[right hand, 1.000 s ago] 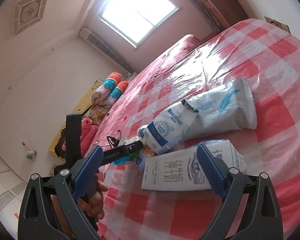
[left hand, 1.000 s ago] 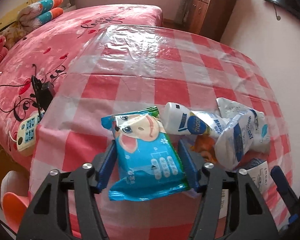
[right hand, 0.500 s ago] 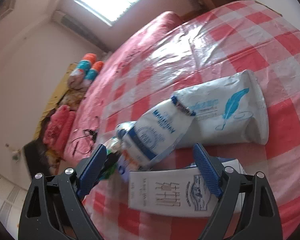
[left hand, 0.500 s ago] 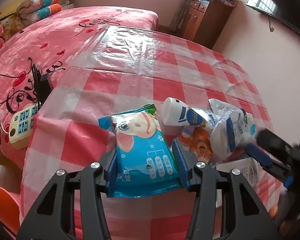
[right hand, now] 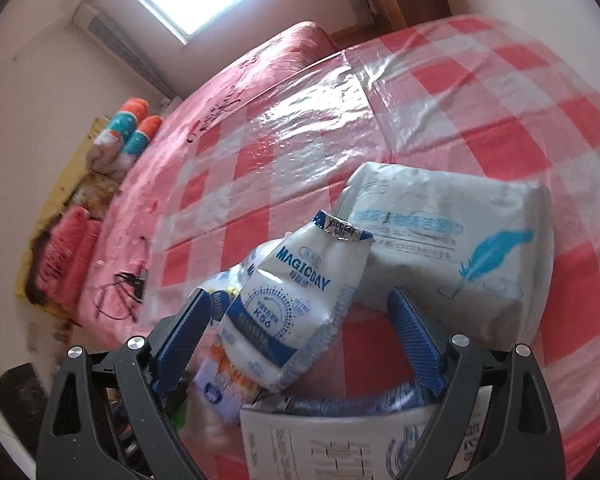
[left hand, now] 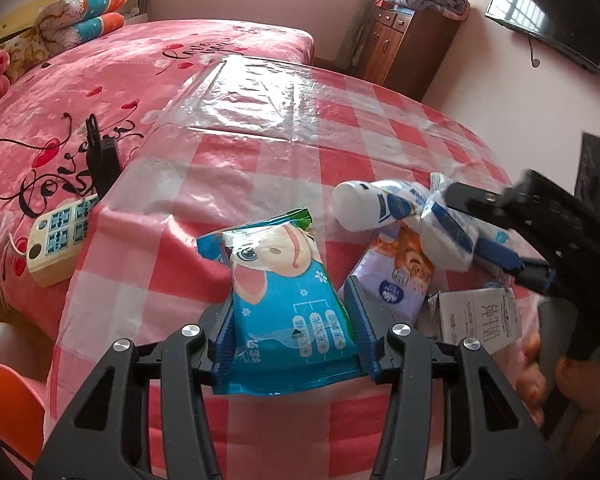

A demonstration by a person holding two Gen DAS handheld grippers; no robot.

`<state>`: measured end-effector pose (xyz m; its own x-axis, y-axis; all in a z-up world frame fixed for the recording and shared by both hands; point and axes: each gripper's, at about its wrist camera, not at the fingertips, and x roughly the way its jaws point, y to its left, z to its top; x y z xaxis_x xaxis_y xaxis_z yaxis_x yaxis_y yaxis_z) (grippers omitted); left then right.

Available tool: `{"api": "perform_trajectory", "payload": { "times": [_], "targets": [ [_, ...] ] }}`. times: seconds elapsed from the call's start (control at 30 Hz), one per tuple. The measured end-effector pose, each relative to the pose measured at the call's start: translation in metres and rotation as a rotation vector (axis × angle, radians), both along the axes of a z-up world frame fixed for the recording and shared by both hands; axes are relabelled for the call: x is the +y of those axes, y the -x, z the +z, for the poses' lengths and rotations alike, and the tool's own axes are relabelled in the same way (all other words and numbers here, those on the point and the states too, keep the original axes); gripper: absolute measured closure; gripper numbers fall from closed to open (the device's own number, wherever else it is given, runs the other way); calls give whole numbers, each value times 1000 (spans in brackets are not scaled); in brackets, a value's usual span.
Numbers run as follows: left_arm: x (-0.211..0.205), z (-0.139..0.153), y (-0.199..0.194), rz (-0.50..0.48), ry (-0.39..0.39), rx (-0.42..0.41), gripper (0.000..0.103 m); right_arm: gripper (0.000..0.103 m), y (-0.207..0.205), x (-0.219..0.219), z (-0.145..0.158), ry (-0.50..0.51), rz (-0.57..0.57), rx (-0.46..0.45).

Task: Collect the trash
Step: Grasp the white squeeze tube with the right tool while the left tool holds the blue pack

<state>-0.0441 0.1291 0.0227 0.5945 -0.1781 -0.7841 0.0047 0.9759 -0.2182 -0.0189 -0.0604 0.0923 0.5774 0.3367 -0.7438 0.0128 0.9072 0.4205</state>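
Observation:
My left gripper (left hand: 290, 312) is shut on a blue wet-wipe pack (left hand: 284, 300) with a cartoon face, on the red-checked tablecloth. To its right lie a purple cat-print pack (left hand: 400, 276), a white bottle (left hand: 364, 204) and a grey carton (left hand: 480, 320). My right gripper (right hand: 296, 334) is open, its jaws on either side of a white MAGICDAY pouch (right hand: 296, 304) without touching it. It also shows in the left wrist view (left hand: 476, 224), reaching in from the right. A big white pack with a blue feather (right hand: 452, 248) lies behind the pouch. The carton (right hand: 340, 444) is under the right gripper.
A power strip (left hand: 58, 236) and black charger (left hand: 102, 160) lie on the pink bed at left. The tablecloth (left hand: 260, 120) stretches bare beyond the trash. A wooden cabinet (left hand: 404, 52) stands at the far wall. An orange object (left hand: 4, 400) sits low left.
My left gripper has closed onto the blue wipe pack. My right gripper has moved forward, so the MAGICDAY pouch now lies between its open jaws.

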Motion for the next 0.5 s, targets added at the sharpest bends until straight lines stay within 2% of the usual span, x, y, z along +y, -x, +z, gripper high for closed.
{"api": "perform_trajectory", "payload": {
  "times": [0.1,0.3,0.33,0.37,0.43,0.5],
  "targets": [
    [5,0,5,0,6,-1,52,13,-4,18,-2,115,21,-28],
    [12,-1,13,0,27,0,52,13,-6,40,-9,262,99,-71],
    [13,-1,14,-1,29,0,52,16,-6,42,-11,278,117,-75],
    [13,-1,15,-2,30,0,52,27,-5,42,-12,274,130,-78],
    [14,-1,15,-4,34,0,52,39,-7,38,-15,250,144,-68],
    [14,-1,15,-5,37,1,52,44,-7,35,-16,226,154,-69]
  ]
}}
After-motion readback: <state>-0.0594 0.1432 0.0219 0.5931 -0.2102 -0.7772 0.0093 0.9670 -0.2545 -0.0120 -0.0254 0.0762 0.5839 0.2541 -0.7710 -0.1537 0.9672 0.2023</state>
